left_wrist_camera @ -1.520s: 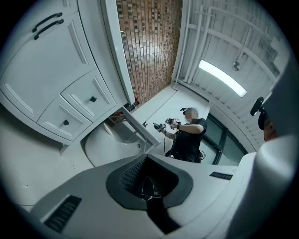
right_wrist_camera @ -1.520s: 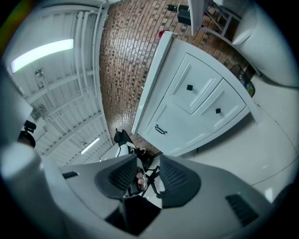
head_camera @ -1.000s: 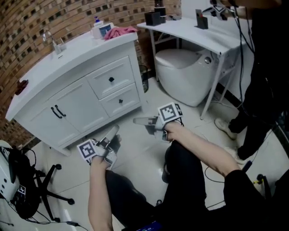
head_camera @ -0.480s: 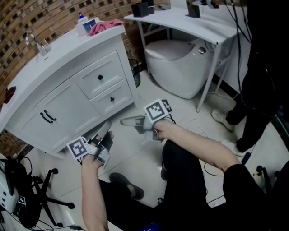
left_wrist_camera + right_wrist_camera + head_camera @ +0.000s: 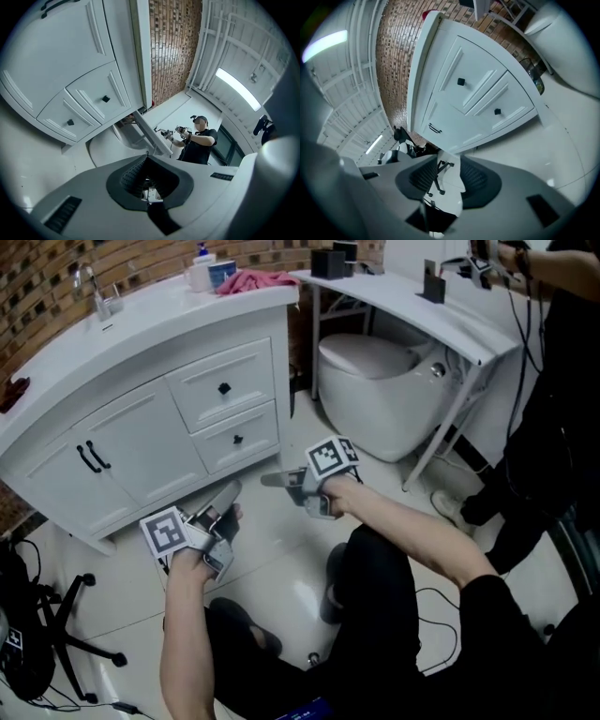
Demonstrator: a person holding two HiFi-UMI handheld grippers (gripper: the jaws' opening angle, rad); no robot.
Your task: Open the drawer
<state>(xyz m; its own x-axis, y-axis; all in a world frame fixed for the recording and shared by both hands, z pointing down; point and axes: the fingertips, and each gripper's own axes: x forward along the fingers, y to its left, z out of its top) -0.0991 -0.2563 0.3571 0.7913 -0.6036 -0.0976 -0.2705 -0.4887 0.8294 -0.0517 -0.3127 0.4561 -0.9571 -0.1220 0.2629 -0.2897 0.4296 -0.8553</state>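
Since a second ago our right gripper (image 5: pixel 270 481) has dipped a little, and the vanity (image 5: pixel 141 338) now sits closer before us. Its two drawers are both shut, at the end nearest the toilet (image 5: pixel 370 381): the upper drawer (image 5: pixel 202 390) above the lower drawer (image 5: pixel 217 444), each with a small black knob. Our right gripper's jaws stand apart with nothing between them, pointing toward the lower drawer but short of it. Our left gripper (image 5: pixel 228 493), jaws together and empty, hovers near the vanity's base. Beyond stand a white table (image 5: pixel 422 315) and another person (image 5: pixel 553 427).
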